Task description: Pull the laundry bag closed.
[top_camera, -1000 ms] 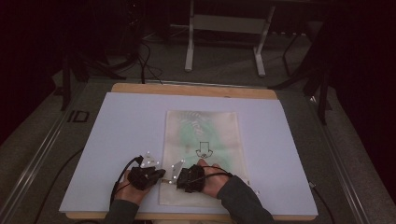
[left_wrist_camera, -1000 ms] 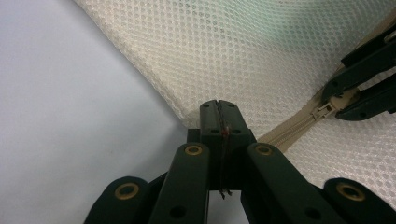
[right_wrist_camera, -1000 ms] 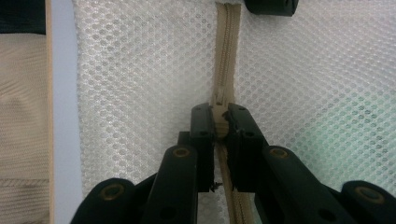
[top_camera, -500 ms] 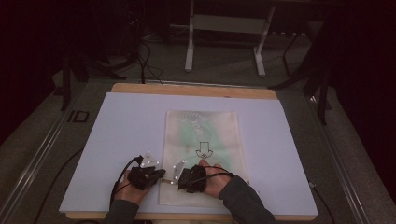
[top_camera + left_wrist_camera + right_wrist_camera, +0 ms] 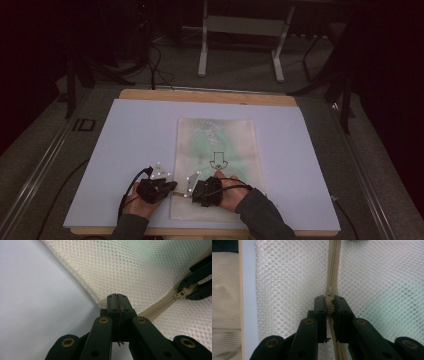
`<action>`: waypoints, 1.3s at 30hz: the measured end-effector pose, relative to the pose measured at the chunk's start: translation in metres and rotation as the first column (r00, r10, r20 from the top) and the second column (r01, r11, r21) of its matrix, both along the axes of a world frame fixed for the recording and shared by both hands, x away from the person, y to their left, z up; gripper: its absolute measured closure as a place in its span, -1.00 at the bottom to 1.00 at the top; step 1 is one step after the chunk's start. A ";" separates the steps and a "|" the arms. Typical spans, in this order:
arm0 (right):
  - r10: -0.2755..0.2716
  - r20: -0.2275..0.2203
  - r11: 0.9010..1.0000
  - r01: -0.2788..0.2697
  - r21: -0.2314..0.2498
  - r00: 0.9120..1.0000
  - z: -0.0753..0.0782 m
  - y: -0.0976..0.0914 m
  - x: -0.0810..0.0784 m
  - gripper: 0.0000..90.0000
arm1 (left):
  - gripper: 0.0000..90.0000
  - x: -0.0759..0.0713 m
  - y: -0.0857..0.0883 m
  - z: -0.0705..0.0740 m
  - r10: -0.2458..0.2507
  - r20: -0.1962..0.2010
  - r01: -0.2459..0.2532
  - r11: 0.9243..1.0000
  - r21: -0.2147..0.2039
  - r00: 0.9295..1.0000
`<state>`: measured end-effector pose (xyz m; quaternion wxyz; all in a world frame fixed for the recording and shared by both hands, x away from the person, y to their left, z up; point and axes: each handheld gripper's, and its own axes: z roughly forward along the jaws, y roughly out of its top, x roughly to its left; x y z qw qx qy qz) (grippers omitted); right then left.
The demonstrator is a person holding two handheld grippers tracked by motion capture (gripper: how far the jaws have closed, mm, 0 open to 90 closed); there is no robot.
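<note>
Fingers of the left gripper [image 5: 117, 298] pressed flat together, pinching the corner edge of a cream mesh zip bag [image 5: 140, 270] where the fabric meets the pale table surface [image 5: 32, 290]. No gap between the jaws. In the same left gripper view, the right gripper [image 5: 193, 286] comes in from the upper right, its jaws set on either side of the zipper pull [image 5: 180, 293].

Right gripper [image 5: 329, 305]: jaws closed on the zipper pull [image 5: 329, 293], which sits between the fingertips on the tan zipper tape [image 5: 334, 257]. Tape runs straight up the middle of the right gripper view, mesh bag [image 5: 287, 285] spread on both sides. Faint green shows through the mesh at right. Wooden table edge [image 5: 240, 290] at far left of that view, with beige ribbed fabric beyond it.

High view: mesh bag [image 5: 217, 150] lies flat near the middle of the lavender table sheet [image 5: 130, 130], long side running away from the person, near end close to the table's front edge. Green tint and a dark arrow-like mark visible through or on it; cannot tell which. Left gripper [image 5: 170, 186] at the bag's near left corner, right gripper [image 5: 197, 189] just beside it on the bag's near end, the two close together. Both held by hands [image 5: 232, 192] entering from the bottom, dark sleeves. Dark floor and a metal stand frame [image 5: 240, 30] beyond the table.
</note>
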<state>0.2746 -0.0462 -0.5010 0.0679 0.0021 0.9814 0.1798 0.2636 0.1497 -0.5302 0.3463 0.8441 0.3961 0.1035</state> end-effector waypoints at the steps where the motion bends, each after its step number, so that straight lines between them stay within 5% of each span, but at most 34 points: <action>1: 0.001 0.001 1.000 -0.001 -0.004 1.000 0.000 0.000 0.000 0.83 | 0.99 0.000 0.000 0.000 0.001 -0.001 -0.001 1.000 0.000 1.000; 39: -0.017 -0.025 1.000 0.017 -0.004 1.000 0.001 -0.022 0.002 0.83 | 0.99 0.000 0.001 0.000 0.006 -0.008 -0.006 1.000 -0.014 1.000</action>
